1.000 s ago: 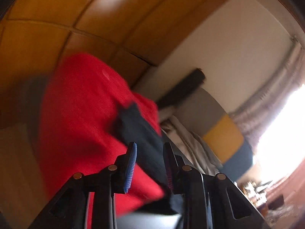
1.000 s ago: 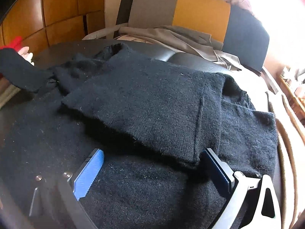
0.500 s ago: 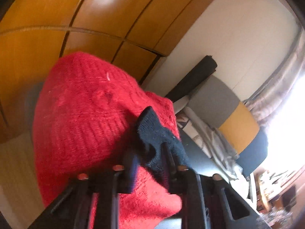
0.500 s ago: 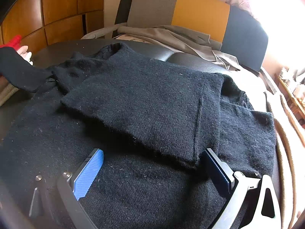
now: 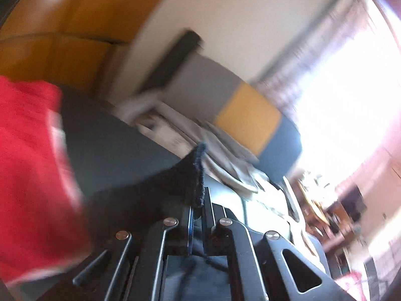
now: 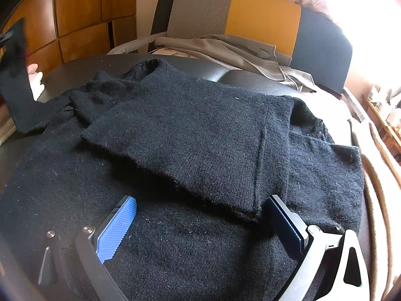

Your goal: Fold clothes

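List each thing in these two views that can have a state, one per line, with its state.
Black knitted sweater: lying flat, one sleeve folded across the body.
Other black sleeve: lifted at the left edge.
Left gripper: shut on the sleeve cuff.
Right gripper: open over the sweater.
Grey garment: crumpled on the chair.

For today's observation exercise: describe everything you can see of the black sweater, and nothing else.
The black sweater is a fuzzy, linty knit lying mostly flat on a dark table, ribbed collar at the far end. One side is folded over the body. The other sleeve is lifted off to the side, its cuff pinched in the shut left gripper. The open right gripper straddles the folded edge.
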A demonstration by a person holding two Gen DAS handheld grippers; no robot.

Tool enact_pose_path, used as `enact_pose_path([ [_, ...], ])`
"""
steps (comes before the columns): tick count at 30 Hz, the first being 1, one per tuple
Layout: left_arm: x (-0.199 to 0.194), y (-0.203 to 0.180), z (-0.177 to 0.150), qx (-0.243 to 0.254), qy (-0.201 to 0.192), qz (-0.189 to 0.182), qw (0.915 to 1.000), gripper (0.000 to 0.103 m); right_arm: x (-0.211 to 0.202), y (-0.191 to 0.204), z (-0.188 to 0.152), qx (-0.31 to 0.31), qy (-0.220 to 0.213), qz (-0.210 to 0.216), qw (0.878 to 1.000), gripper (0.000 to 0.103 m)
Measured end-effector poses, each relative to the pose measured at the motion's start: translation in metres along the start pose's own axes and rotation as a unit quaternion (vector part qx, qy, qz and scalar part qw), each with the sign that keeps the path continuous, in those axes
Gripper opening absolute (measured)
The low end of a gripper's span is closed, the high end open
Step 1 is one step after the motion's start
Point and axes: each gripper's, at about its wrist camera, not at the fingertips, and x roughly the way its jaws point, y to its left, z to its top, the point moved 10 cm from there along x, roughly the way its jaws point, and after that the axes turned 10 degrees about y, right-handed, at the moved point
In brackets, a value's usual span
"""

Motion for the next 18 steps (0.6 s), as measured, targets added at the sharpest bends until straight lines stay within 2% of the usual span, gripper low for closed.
enact_pose_path([
  [4, 0.074, -0.049, -0.028, 0.022, 0.063, -0.033, 0.9972, 0.003, -0.001, 0.0, 0.001, 0.005, -0.002, 0.007, 1.0, 0.103],
  [7, 0.12, -0.073, -0.067, 0.043, 0.114, -0.039, 0.9918, 0.003, -0.002, 0.0, 0.001, 0.009, -0.004, 0.014, 1.0, 0.103],
  [10, 0.16, -0.086, -0.095, 0.065, 0.156, -0.028, 0.9853, 0.003, -0.003, -0.001, 0.002, 0.014, -0.007, 0.023, 1.0, 0.103],
  [13, 0.192, -0.084, -0.119, 0.076, 0.188, -0.011, 0.9792, 0.004, -0.004, -0.002, 0.002, 0.018, -0.009, 0.031, 0.999, 0.103],
  [16, 0.196, -0.074, -0.133, 0.061, 0.201, -0.011, 0.9776, 0.021, -0.005, -0.001, 0.003, 0.019, -0.008, 0.034, 0.999, 0.103],
  [18, 0.179, -0.065, -0.133, 0.051, 0.188, -0.013, 0.9808, 0.021, -0.006, -0.001, 0.003, 0.02, -0.009, 0.037, 0.999, 0.103],
])
